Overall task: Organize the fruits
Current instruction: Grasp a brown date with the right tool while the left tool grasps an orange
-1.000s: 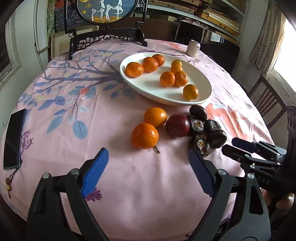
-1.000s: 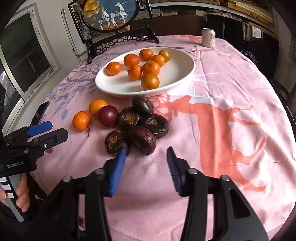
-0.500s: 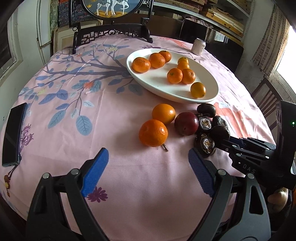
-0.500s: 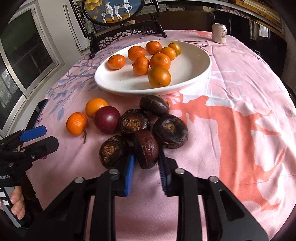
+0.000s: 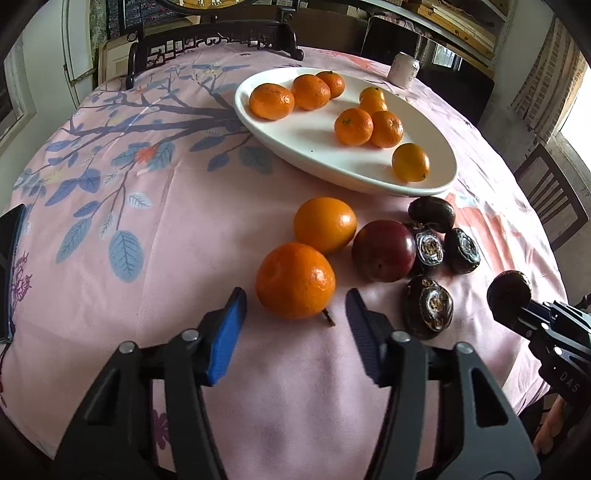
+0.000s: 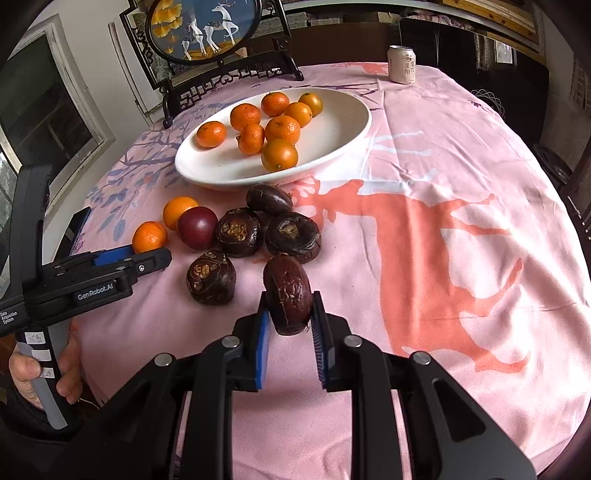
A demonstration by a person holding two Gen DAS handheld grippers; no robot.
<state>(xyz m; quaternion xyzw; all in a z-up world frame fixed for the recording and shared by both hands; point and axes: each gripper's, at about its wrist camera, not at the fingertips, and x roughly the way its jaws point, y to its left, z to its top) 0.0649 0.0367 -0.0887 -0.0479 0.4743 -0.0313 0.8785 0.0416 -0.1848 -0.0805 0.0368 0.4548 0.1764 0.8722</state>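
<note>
Loose fruit, near edge of desk (image 6: 424, 155), pink printed cloth: one stemmed tangerine (image 5: 295, 280), glossy, lying nearest the left gripper; one smoother orange (image 5: 325, 224) touching it behind; one dark red plum-like fruit (image 5: 384, 250) just beside; then a cluster of four wrinkled dark brown fruits (image 6: 291, 236), some showing tan scarred ends, sitting against the plate's near rim.

White oval plate (image 6: 343, 125), sitting mid-desk: seven small tangerines (image 6: 282, 129) resting in it, its right half bare.

Left gripper (image 5: 295, 314): fingers (image 5: 227, 332) standing apart, wider than the stemmed tangerine, tips flanking its near side, touching nothing visible.

Right gripper (image 6: 290, 321): fingers (image 6: 263, 343) clamping a fifth wrinkled dark fruit (image 6: 288, 299) on both sides, holding it just right of the cluster.

Surroundings: dark phone (image 5: 9, 273) lying at the left desk edge; drink can (image 6: 402, 64) standing at the far edge; framed deer screen (image 6: 203, 27) standing behind the plate. Wide open cloth lying right of the plate and cluster.
</note>
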